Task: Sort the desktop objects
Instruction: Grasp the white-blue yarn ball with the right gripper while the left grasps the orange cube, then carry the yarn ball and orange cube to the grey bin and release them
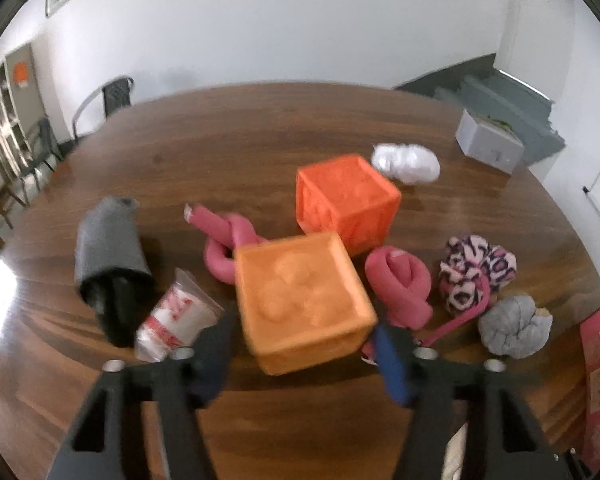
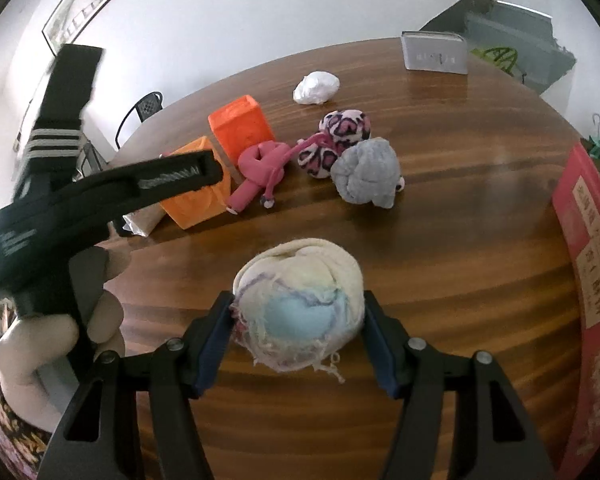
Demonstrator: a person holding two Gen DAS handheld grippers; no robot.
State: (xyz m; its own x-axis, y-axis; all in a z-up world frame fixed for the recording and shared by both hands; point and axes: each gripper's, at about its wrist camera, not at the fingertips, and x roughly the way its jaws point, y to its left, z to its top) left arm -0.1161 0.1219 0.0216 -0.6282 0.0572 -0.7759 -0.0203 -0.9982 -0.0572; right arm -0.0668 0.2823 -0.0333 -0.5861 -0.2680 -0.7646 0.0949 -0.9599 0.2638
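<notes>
Below, the wooden desk (image 2: 460, 208) carries everything. At twelve o'clock my left hand-held gripper (image 1: 304, 336) clamps the light orange cube (image 1: 300, 300); my right hand-held gripper (image 2: 298, 328) squeezes a cream rolled sock ball (image 2: 300, 300) at twelve o'clock too.

Two orange cubes: a pale one (image 1: 304, 300) and a brighter one (image 1: 346, 200). Two pink knotted rolls (image 1: 400, 284) (image 1: 226, 244). Five bundled sock balls: white (image 1: 406, 163), grey (image 1: 514, 326), pink leopard-print (image 1: 474, 272), dark grey (image 1: 108, 256) and cream (image 2: 300, 304). One plastic packet (image 1: 176, 316). One grey box (image 1: 488, 142). One red box (image 2: 592, 264).
</notes>
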